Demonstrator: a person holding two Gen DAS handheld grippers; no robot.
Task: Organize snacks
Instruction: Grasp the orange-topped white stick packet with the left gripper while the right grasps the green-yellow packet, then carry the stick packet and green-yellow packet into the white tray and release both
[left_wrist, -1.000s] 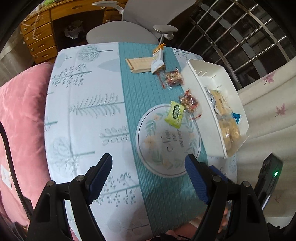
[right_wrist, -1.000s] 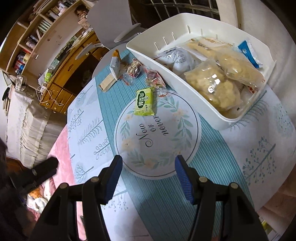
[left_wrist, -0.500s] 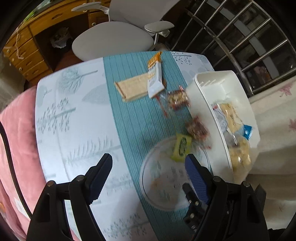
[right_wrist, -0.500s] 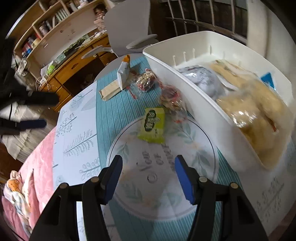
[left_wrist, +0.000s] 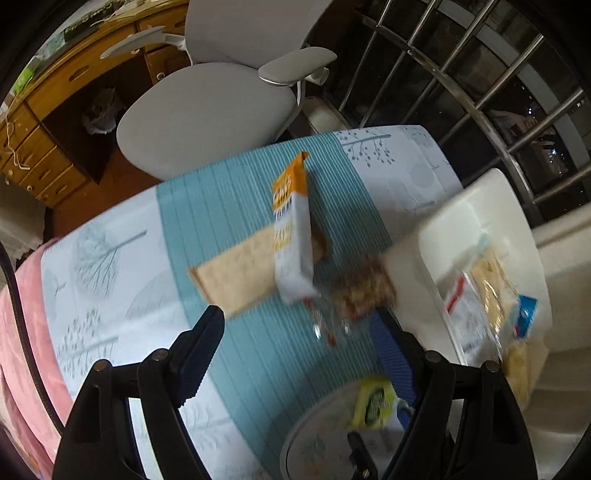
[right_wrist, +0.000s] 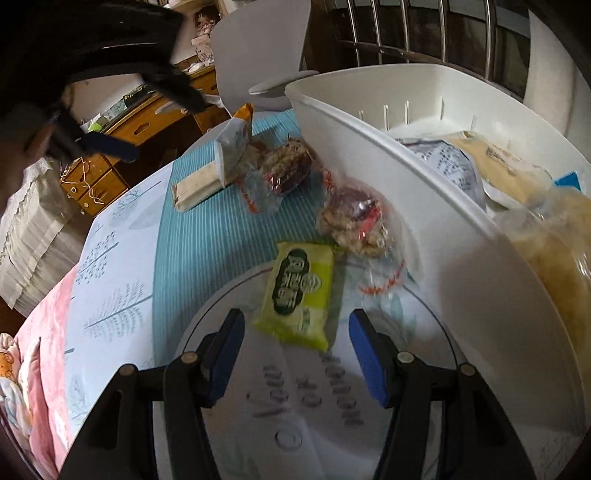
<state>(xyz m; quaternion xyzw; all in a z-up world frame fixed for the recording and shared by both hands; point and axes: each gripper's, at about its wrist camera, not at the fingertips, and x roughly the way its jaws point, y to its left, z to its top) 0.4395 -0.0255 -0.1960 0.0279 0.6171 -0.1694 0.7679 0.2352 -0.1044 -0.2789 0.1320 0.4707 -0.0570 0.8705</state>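
A home room: wooden desk (left_wrist: 55, 122), office chair (left_wrist: 207, 114), cloth-covered table (left_wrist: 122, 258), barred window (left_wrist: 480, 74).

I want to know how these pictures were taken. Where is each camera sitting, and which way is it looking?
Left wrist: on the left gripper, looking steeply down at the orange-and-white packet and cracker pack; both open blue fingers show.
Right wrist: on the right gripper, looking down at the green snack packet; its open fingers show, plus the other gripper upper left.
Shared: green packet, white basket, grey chair.
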